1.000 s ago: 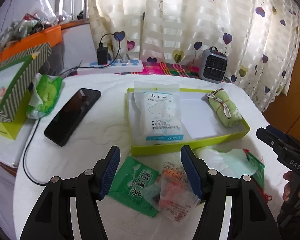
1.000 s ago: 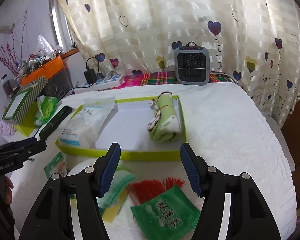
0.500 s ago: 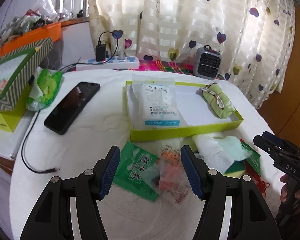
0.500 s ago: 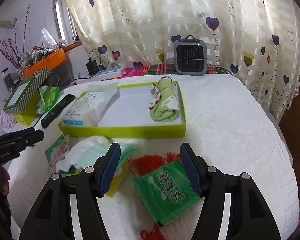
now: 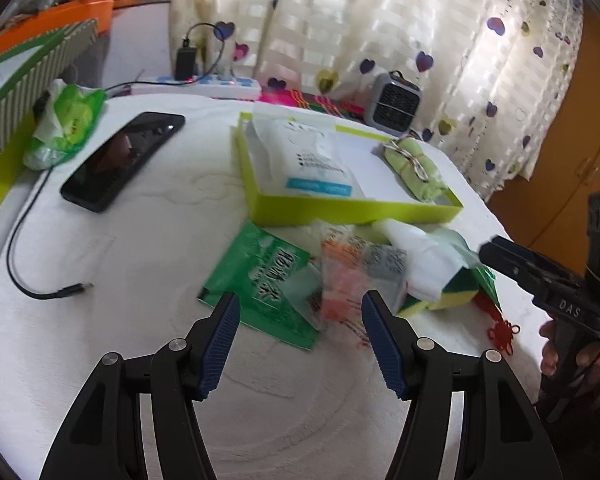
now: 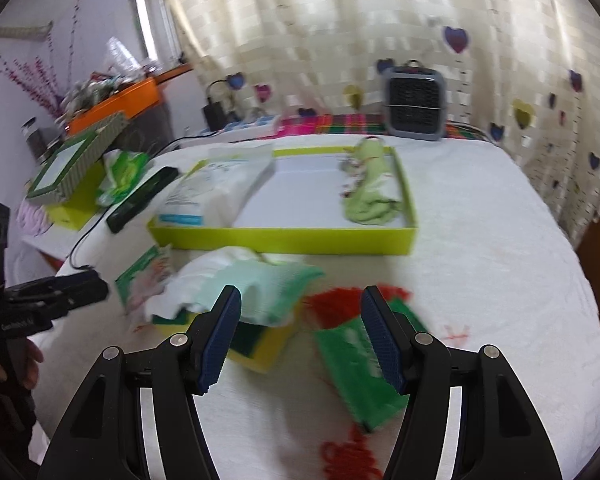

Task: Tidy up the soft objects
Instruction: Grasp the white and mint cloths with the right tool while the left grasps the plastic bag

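Left gripper (image 5: 300, 338) and right gripper (image 6: 300, 334), both released and empty, above loose soft packets (image 5: 260, 280) and sponge (image 6: 260, 344) on white table (image 5: 140, 240), beside lime tray (image 5: 340, 210).

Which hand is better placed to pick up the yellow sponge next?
Right, probably. The right gripper has its jaws open just in front of the sponge, which lies under a white cloth. The left gripper faces the green packet instead, with the sponge off to its side.
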A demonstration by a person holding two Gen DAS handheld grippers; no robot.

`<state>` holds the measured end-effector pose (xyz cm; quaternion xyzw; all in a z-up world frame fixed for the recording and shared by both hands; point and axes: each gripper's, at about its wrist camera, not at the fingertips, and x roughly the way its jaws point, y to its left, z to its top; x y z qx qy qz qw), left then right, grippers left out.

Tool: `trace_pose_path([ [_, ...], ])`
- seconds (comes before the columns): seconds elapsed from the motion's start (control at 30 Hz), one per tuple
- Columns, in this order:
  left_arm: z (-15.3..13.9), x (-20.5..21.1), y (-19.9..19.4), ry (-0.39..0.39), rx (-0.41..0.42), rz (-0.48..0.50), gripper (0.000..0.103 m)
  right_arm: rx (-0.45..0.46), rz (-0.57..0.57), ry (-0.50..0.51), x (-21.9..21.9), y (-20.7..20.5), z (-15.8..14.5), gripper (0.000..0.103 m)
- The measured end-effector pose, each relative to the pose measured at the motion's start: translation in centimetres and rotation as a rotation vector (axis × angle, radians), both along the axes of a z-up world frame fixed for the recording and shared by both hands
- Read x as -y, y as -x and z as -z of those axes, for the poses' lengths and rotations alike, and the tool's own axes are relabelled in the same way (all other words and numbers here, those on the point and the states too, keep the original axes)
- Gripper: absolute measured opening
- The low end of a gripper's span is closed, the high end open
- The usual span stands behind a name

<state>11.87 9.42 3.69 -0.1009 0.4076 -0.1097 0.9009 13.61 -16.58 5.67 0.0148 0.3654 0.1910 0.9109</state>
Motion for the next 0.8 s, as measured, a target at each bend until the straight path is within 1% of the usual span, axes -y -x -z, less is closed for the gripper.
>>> trace_pose_path([
  [0.1,0.1,0.8,0.2,0.007,0.001,0.042,0.064,-0.023,-0.025,-0.029,-0.8,-0.5,0.1,0.063],
  [0.2,0.2,1.9,0.5,-0.004,0.009,0.091,0.065,-0.042,-0.036,-0.029,-1.4,-1.0,0.3,0.063],
  [0.4,0.5,3.5,0.0,-0.057,0.006,0.126,0.065,-0.036,-0.070,-0.024,-2.4,-1.2,0.2,0.063],
  [0.47,0.6,4.1,-0.2,-0.083,0.004,0.144,0.065,-0.036,-0.080,-0.021,-2.7,-1.3,0.2,0.063],
  [0.57,1.0,5.3,-0.4,-0.153,-0.003,0.170,0.065,-0.049,-0.124,-0.025,-3.4,-1.6,0.3,0.063],
  [0.63,1.3,5.8,-0.5,-0.185,-0.005,0.179,0.065,-0.061,-0.158,-0.048,-3.8,-2.0,0.3,0.063],
  [0.8,1.7,5.6,-0.8,-0.168,-0.016,0.166,0.065,-0.083,-0.189,-0.037,-4.7,-2.6,0.6,0.063],
])
